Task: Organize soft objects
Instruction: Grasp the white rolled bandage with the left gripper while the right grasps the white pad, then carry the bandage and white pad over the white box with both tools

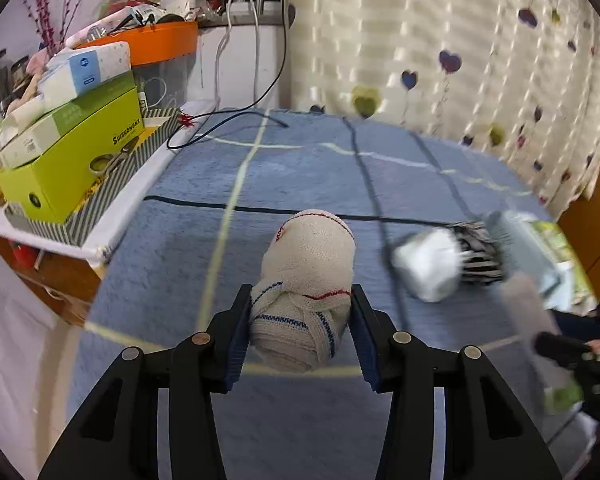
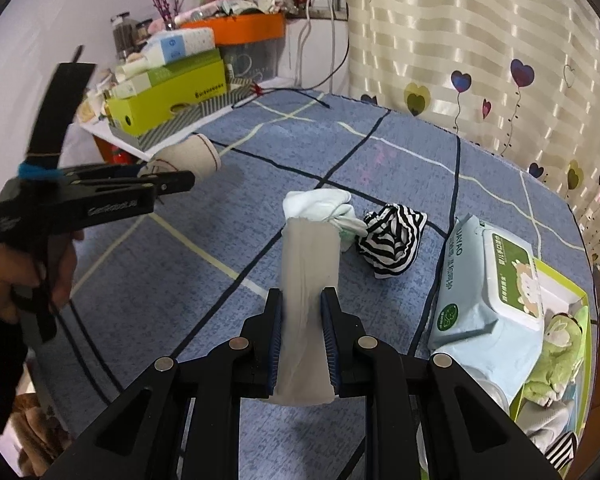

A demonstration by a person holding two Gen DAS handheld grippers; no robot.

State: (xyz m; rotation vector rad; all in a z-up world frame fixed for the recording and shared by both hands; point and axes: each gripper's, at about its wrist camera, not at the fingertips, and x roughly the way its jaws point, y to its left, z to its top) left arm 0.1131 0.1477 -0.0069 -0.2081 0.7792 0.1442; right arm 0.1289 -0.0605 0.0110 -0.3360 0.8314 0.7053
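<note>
Between the left gripper (image 1: 300,330) pads sits a rolled gauze bandage (image 1: 306,288), cream with red and blue stitch lines, near end caught at the pads, far end poking toward 12 o'clock over the blue checked bedspread (image 1: 300,168). Left pad touches it, right pad looks just off it, so grip reads loose, can't call it clamped. Right gripper (image 2: 302,340) is closed on a grey folded cloth roll (image 2: 308,280), pads pressing both sides near its lower half, top end standing toward 12. Beyond that roll lie a white-mint sock bundle (image 2: 320,204) and, at its 3 o'clock, a black-white striped bundle (image 2: 392,240), touching or nearly. Wet wipes pack (image 2: 488,300) at 3 o'clock of the right gripper, leaning on a green tray (image 2: 560,276) with a green plush toy (image 2: 556,356) inside. Handling guess: all light, squashy, non-fragile; bandage weave gives good friction but the roll may unwind or slip endwise, so take it mid-body across its width. Grey roll is limp, likely droops; grip central.
</note>
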